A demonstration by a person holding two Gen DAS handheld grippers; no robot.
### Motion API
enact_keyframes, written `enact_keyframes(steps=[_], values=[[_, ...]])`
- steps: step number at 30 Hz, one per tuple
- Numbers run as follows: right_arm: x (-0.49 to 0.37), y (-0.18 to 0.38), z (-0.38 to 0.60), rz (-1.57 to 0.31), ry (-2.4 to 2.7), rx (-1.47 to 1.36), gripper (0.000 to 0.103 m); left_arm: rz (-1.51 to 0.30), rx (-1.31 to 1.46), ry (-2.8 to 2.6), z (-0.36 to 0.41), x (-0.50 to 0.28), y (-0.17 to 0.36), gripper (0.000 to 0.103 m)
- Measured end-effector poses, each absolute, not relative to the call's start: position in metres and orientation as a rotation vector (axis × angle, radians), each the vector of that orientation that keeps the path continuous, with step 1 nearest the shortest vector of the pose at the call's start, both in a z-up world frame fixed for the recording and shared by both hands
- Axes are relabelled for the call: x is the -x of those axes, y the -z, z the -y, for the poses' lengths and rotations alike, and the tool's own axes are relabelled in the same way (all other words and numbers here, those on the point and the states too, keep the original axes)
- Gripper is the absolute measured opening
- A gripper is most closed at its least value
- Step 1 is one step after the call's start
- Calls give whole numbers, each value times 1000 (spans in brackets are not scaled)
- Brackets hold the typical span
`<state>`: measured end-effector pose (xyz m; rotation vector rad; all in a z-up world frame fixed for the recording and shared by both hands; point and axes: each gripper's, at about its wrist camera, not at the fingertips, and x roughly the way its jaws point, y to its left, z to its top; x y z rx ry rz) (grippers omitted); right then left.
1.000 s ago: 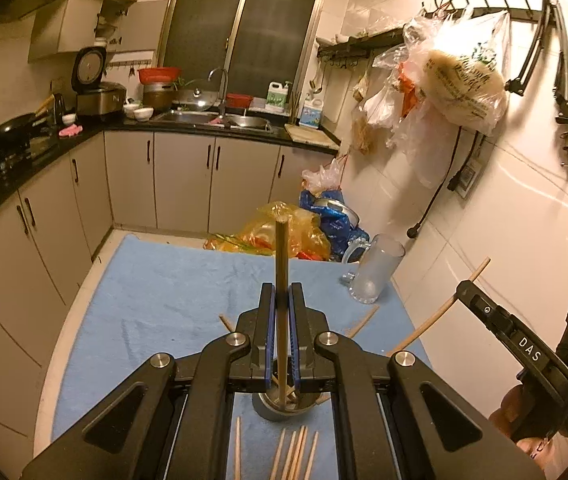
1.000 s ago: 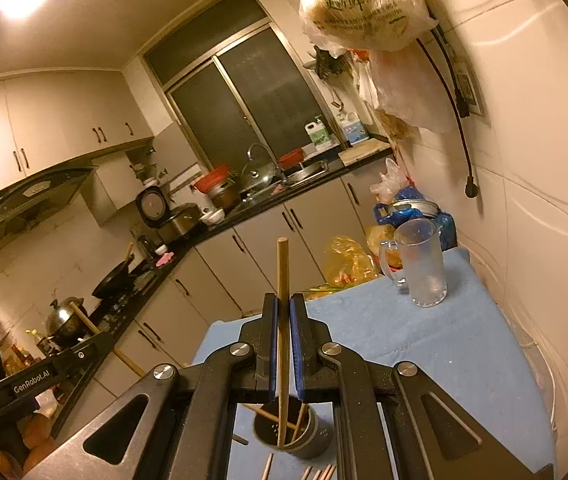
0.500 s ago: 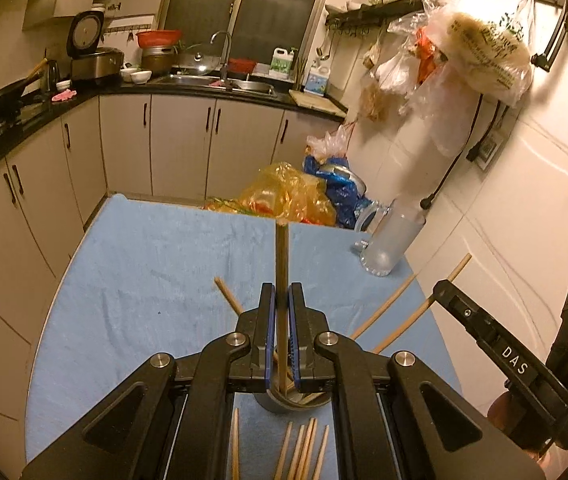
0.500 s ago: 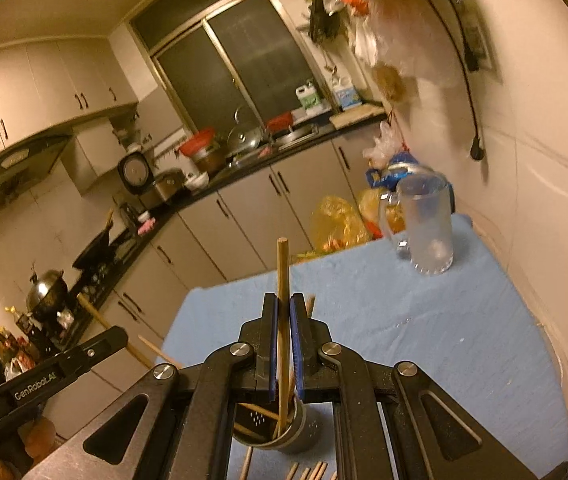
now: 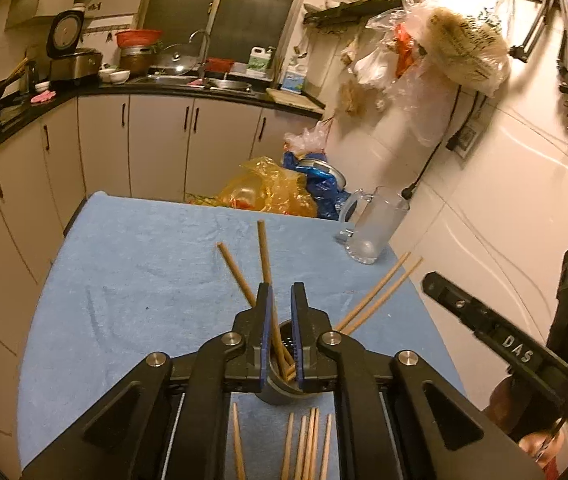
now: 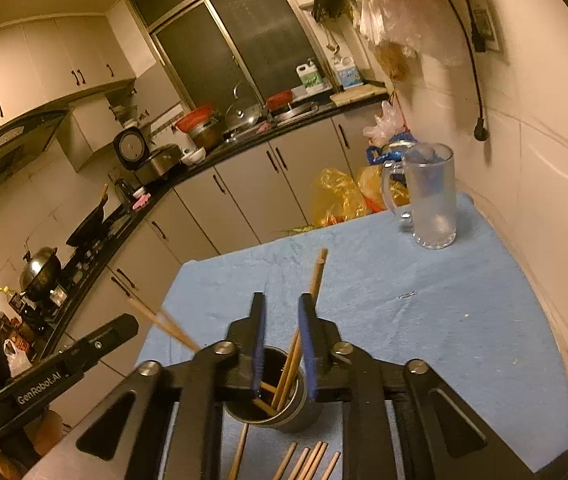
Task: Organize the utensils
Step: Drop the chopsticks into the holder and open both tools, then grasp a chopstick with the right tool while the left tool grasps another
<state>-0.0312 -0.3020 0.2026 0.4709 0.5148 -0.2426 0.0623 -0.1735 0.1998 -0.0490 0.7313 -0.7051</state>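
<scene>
A metal utensil cup (image 6: 280,412) stands on the blue cloth (image 6: 424,320), with several wooden chopsticks (image 6: 290,364) leaning inside it; it also shows in the left wrist view (image 5: 280,388). My left gripper (image 5: 281,300) is open just above the cup, with a chopstick (image 5: 263,252) leaning free against its left finger. My right gripper (image 6: 281,308) is open above the cup, and a chopstick (image 6: 316,276) leans loose by its right finger. Several more chopsticks (image 5: 308,440) lie on the cloth in front of the cup.
A glass mug (image 6: 430,196) stands at the table's far right corner by the tiled wall. Yellow and blue plastic bags (image 5: 272,192) sit on the floor beyond the table. Kitchen cabinets and a counter (image 5: 156,92) run along the left and back.
Both grippers have lowered over the cup and opened, letting go of their chopsticks. The chopsticks now lean in the cup.
</scene>
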Motion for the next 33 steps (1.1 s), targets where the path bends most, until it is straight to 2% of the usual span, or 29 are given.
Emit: enact_keyframes(steps=[6, 11, 14, 19, 26, 33], values=[[67, -204, 289, -503, 310, -470, 24, -678, 75, 769, 141, -58, -210, 15], [102, -171, 277, -646, 395, -438, 24, -680, 105, 822, 122, -64, -215, 15], [116, -142, 275, -751, 429, -493, 24, -712, 101, 839, 112, -61, -216, 15], [116, -115, 273, -823, 398, -593, 24, -731, 86, 821, 91, -34, -211, 15], [94, -69, 266, -995, 360, -651, 24, -849, 137, 713, 43, 14, -158, 18], [63, -51, 259, -1062, 348, -621, 24, -957, 126, 609, 19, 39, -119, 18]])
